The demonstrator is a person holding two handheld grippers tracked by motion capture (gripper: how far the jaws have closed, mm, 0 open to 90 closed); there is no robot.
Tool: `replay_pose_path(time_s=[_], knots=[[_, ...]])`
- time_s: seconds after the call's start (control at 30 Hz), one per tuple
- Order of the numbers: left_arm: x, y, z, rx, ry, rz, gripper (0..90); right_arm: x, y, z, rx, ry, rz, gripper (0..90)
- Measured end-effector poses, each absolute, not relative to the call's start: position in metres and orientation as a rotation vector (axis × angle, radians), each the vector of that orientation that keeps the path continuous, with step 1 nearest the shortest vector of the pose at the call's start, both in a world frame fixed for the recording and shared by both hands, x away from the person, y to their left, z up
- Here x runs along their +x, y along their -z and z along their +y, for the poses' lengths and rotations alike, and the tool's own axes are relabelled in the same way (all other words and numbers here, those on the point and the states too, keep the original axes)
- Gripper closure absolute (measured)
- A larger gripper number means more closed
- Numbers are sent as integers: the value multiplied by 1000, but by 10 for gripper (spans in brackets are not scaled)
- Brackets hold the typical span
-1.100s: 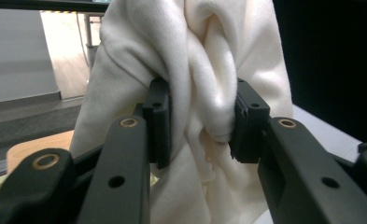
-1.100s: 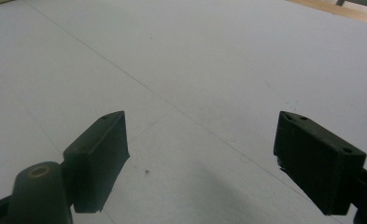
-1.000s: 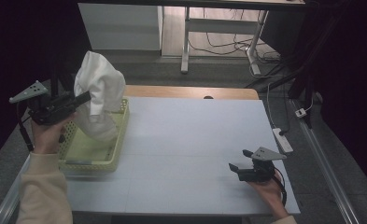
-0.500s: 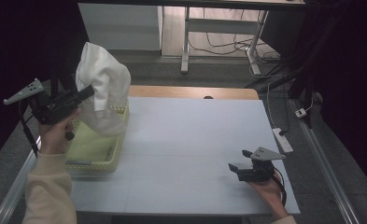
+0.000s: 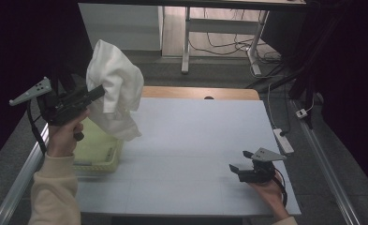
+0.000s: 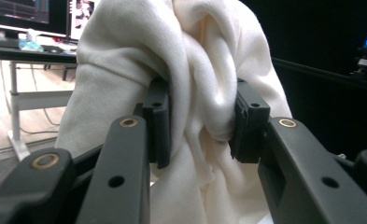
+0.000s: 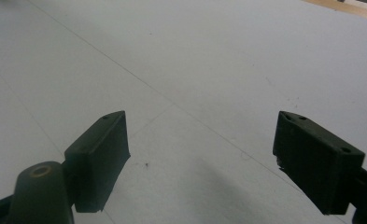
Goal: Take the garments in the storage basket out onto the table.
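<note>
Right hand-held gripper (image 5: pixel 245 162) rests low on the white bench (image 5: pixel 195 140) at the near right corner, jaws spread wide, nothing between them. Left hand-held gripper (image 5: pixel 97 92) held up at the left edge, jaws pinching a bunched white cloth (image 5: pixel 116 86), which hangs in the air over the yellow-green basket (image 5: pixel 95 152), its lower end dangling near the basket's far rim.

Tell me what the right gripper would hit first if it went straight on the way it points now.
Probably just the white table top. The right gripper has open jaws with nothing between them, and its view looks low across bare surface. In the high view it points left toward the yellow basket, far off.
</note>
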State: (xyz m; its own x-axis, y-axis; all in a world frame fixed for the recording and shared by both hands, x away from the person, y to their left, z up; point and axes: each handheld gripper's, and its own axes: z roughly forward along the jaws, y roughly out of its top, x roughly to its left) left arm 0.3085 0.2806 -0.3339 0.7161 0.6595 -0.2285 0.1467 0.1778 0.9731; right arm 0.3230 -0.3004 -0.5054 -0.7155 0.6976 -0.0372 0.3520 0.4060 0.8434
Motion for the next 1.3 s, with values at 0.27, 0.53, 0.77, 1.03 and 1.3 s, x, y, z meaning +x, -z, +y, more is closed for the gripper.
replay_pose_path(time_s=[0.27, 0.53, 0.77, 1.03, 1.3], knots=[[314, 336, 258, 1406, -355, 694, 639, 323, 506, -300, 903, -1226, 2283, 180], [325, 344, 229, 1475, -311, 679, 639, 324, 507, -300, 907, -1223, 2284, 181], [332, 350, 210, 1514, -281, 671, 638, 324, 507, -300, 907, -1221, 2285, 181], [338, 356, 184, 1562, -239, 645, 638, 324, 507, -300, 906, -1209, 2292, 181], [343, 364, 155, 1608, -194, 618, 638, 324, 508, -300, 909, -1213, 2288, 181]])
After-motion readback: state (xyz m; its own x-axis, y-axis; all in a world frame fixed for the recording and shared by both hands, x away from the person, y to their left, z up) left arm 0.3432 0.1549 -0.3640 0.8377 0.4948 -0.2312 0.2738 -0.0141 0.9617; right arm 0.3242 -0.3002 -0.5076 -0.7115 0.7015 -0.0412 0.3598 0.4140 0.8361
